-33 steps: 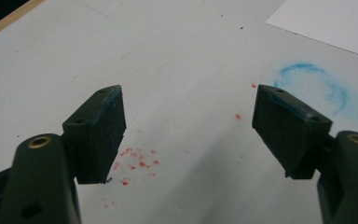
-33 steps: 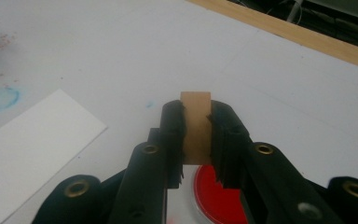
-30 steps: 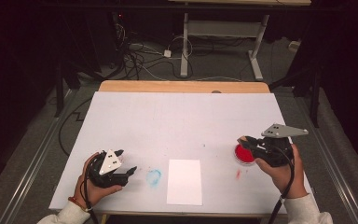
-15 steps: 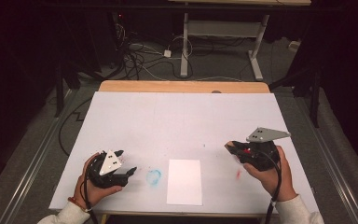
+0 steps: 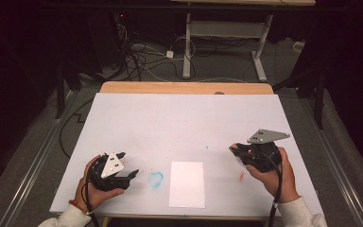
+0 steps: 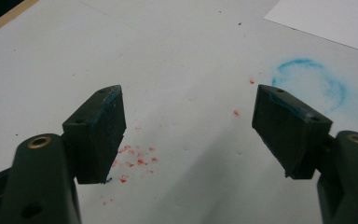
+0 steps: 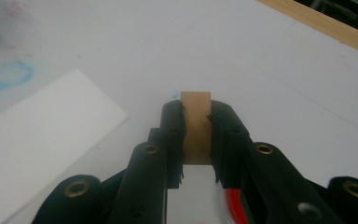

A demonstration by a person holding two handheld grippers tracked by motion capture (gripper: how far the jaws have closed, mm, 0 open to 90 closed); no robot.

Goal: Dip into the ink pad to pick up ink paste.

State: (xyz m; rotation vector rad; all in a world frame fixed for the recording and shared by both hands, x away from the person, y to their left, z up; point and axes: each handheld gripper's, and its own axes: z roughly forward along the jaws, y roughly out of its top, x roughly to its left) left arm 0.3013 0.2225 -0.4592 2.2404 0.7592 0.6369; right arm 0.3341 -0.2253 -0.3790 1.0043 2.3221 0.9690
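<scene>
1. Jaws of my left gripper (image 5: 131,176) stand spread wide with nothing between them, low over the white table (image 5: 184,123). My left hand (image 5: 92,187) holds it near the front left corner.
2. Red flecks (image 6: 133,161) dot the surface just under the left pad in the left gripper view. A faint blue ring (image 5: 156,178) lies just right of that gripper, between it and the paper.
3. White paper sheet (image 5: 187,184) lies flat near the front edge, about mid-table, untouched, well apart from either gripper.
4. My right gripper (image 5: 234,150) has its jaws pinching a small tan wooden piece (image 7: 196,126), which stands upright between the pads, its top above the tips. A bit of red (image 7: 235,205) shows at the lower end.
5. Step in hand, as I judge it: carrying what is probably a stamp across toward the sheet. Next move calls for bringing it over the paper, keeping it upright, then pressing straight down.
6. Hard to make out: the piece's underside is hidden by my jaws, so I cannot tell whether it bears ink. A small red smear (image 5: 241,176) sits on the table near my right hand (image 5: 276,172).
</scene>
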